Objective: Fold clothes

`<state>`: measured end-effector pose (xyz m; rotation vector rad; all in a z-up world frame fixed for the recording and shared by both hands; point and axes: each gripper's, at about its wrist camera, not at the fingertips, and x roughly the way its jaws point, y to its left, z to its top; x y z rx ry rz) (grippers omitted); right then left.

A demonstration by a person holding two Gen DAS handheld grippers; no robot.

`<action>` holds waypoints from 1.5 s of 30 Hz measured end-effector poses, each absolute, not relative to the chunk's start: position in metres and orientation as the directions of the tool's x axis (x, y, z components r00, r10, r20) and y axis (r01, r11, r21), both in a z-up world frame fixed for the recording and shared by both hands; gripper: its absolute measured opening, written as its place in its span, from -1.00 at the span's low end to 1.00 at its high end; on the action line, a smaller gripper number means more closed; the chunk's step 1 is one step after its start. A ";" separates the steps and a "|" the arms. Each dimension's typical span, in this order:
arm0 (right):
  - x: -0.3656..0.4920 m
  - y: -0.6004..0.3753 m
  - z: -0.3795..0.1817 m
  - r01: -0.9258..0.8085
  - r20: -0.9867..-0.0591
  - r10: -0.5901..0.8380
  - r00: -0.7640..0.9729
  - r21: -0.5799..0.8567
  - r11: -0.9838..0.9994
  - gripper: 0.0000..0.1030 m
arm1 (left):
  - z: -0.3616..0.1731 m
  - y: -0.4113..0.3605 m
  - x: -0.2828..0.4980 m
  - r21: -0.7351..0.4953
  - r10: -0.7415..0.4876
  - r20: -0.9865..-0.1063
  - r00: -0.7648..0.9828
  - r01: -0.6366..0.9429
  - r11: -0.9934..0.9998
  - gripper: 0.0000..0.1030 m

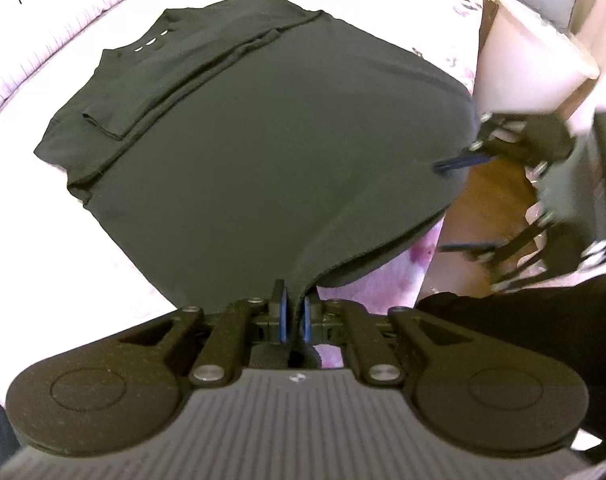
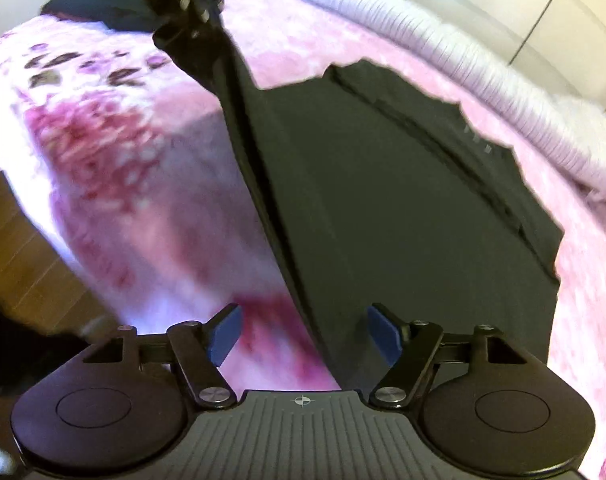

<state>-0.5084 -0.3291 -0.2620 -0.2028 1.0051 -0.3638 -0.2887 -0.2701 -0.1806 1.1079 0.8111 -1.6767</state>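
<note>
A dark green shirt (image 1: 239, 128) lies spread over the pink floral bedspread (image 1: 63, 52), filling the centre of the left wrist view, with one sleeve (image 1: 143, 92) already folded in across its body at upper left. The left gripper (image 1: 294, 312), at bottom centre of that view, is clamped on the shirt's hem corner, which rises off the bed in a taut ridge, probably so the lower edge can be carried up for the next fold. The right gripper (image 2: 305, 334), at the bottom of its own view, stands wide apart with its blue pads (image 2: 385, 334) either side of the lifted hem edge, holding nothing, seemingly lined up to pinch the opposite corner so both ends lift evenly.
</note>
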 end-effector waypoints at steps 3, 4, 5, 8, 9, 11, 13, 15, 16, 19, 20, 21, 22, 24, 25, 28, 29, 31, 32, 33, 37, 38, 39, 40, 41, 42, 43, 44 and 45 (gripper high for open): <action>-0.498 -0.330 -0.288 0.219 -0.741 -0.497 0.451 -0.448 0.867 0.41 | -0.179 -0.266 -0.290 -0.029 -0.326 -0.932 -0.159 0.929 -0.370 -0.91; -0.506 -0.338 -0.291 0.223 -0.737 -0.519 0.433 -0.471 0.854 0.40 | -0.180 -0.266 -0.289 -0.027 -0.321 -0.933 -0.161 0.923 -0.384 -0.91; -0.518 -0.347 -0.293 0.226 -0.734 -0.539 0.413 -0.490 0.842 0.39 | -0.180 -0.264 -0.289 -0.024 -0.316 -0.935 -0.162 0.917 -0.398 -0.91; -0.553 -0.376 -0.297 0.233 -0.723 -0.594 0.352 -0.548 0.804 0.26 | -0.180 -0.259 -0.291 -0.020 -0.305 -0.939 -0.161 0.909 -0.417 -0.91; -0.564 -0.385 -0.298 0.234 -0.718 -0.612 0.331 -0.566 0.790 0.21 | -0.180 -0.258 -0.291 -0.017 -0.303 -0.940 -0.158 0.907 -0.421 -0.91; -0.587 -0.404 -0.301 0.235 -0.705 -0.647 0.290 -0.603 0.762 -0.02 | -0.181 -0.259 -0.291 -0.010 -0.303 -0.941 -0.150 0.908 -0.420 -0.91; -0.610 -0.423 -0.304 0.234 -0.690 -0.680 0.248 -0.638 0.733 -0.16 | -0.182 -0.260 -0.291 -0.006 -0.304 -0.942 -0.142 0.913 -0.408 -0.91; -0.624 -0.438 -0.302 0.209 -0.687 -0.687 0.239 -0.654 0.727 -0.25 | -0.183 -0.261 -0.292 -0.003 -0.305 -0.943 -0.132 0.921 -0.390 -0.91; -0.630 -0.446 -0.299 0.200 -0.686 -0.687 0.238 -0.658 0.726 -0.28 | -0.184 -0.262 -0.292 -0.002 -0.305 -0.944 -0.128 0.925 -0.381 -0.91; -0.641 -0.461 -0.292 0.171 -0.700 -0.667 0.256 -0.646 0.744 -0.39 | -0.187 -0.266 -0.292 0.001 -0.300 -0.947 -0.115 0.932 -0.361 -0.91; -0.643 -0.462 -0.291 0.154 -0.704 -0.658 0.269 -0.643 0.751 -0.45 | -0.188 -0.266 -0.293 0.004 -0.297 -0.948 -0.110 0.933 -0.360 -0.91; -0.644 -0.463 -0.290 0.134 -0.707 -0.648 0.282 -0.640 0.756 -0.50 | -0.189 -0.266 -0.294 0.009 -0.294 -0.950 -0.105 0.932 -0.361 -0.91; -0.647 -0.462 -0.288 0.121 -0.713 -0.637 0.292 -0.633 0.764 -0.60 | -0.190 -0.266 -0.295 0.013 -0.291 -0.951 -0.100 0.932 -0.362 -0.91; -0.650 -0.461 -0.283 0.102 -0.734 -0.608 0.304 -0.609 0.787 -0.74 | -0.192 -0.266 -0.295 0.019 -0.285 -0.954 -0.090 0.933 -0.359 -0.91; -0.652 -0.461 -0.281 0.093 -0.744 -0.592 0.309 -0.596 0.798 -0.84 | -0.192 -0.266 -0.295 0.024 -0.281 -0.956 -0.083 0.933 -0.358 -0.91; -0.655 -0.452 -0.273 0.068 -0.780 -0.537 0.320 -0.547 0.834 -0.94 | -0.191 -0.263 -0.296 0.047 -0.271 -0.961 -0.055 0.933 -0.356 -0.92; -0.657 -0.450 -0.269 0.059 -0.795 -0.514 0.323 -0.525 0.849 -0.95 | -0.189 -0.261 -0.296 0.055 -0.269 -0.962 -0.046 0.933 -0.355 -0.92; -0.664 -0.443 -0.259 0.035 -0.820 -0.463 0.337 -0.480 0.876 -0.95 | -0.185 -0.255 -0.297 0.070 -0.266 -0.964 -0.027 0.933 -0.352 -0.93; -0.667 -0.439 -0.254 0.021 -0.831 -0.437 0.344 -0.458 0.889 -0.95 | -0.182 -0.252 -0.298 0.075 -0.264 -0.964 -0.021 0.935 -0.347 -0.93; -0.669 -0.438 -0.248 -0.002 -0.843 -0.405 0.354 -0.434 0.901 -0.95 | -0.179 -0.248 -0.300 0.077 -0.262 -0.965 -0.016 0.937 -0.340 -0.93; -0.675 -0.441 -0.220 -0.108 -0.879 -0.285 0.383 -0.348 0.931 -0.96 | -0.165 -0.229 -0.312 0.089 -0.260 -0.966 0.010 0.952 -0.294 -0.95; -0.677 -0.443 -0.213 -0.134 -0.885 -0.264 0.384 -0.337 0.932 -0.96 | -0.162 -0.225 -0.315 0.086 -0.259 -0.966 0.012 0.957 -0.278 -0.95; -0.679 -0.444 -0.206 -0.161 -0.890 -0.245 0.385 -0.326 0.932 -0.96 | -0.159 -0.221 -0.318 0.083 -0.258 -0.966 0.013 0.961 -0.263 -0.95; -0.681 -0.444 -0.201 -0.185 -0.897 -0.226 0.378 -0.313 0.932 -0.96 | -0.156 -0.216 -0.322 0.080 -0.256 -0.967 0.014 0.965 -0.250 -0.95; -0.684 -0.445 -0.196 -0.208 -0.905 -0.208 0.370 -0.300 0.931 -0.96 | -0.154 -0.211 -0.326 0.072 -0.249 -0.969 0.010 0.968 -0.242 -0.95; -0.686 -0.446 -0.191 -0.227 -0.916 -0.185 0.355 -0.276 0.934 -0.96 | -0.153 -0.206 -0.330 0.061 -0.236 -0.972 0.003 0.969 -0.239 -0.96; -0.689 -0.447 -0.186 -0.244 -0.928 -0.160 0.337 -0.250 0.937 -0.96 | -0.152 -0.201 -0.333 0.049 -0.221 -0.975 -0.005 0.970 -0.239 -0.97; -0.691 -0.449 -0.180 -0.255 -0.938 -0.133 0.321 -0.221 0.942 -0.96 | -0.151 -0.196 -0.336 0.037 -0.206 -0.978 -0.013 0.970 -0.239 -0.98; -0.692 -0.450 -0.172 -0.266 -0.945 -0.110 0.308 -0.197 0.944 -0.96 | -0.148 -0.195 -0.334 0.030 -0.203 -0.979 -0.019 0.972 -0.234 -0.98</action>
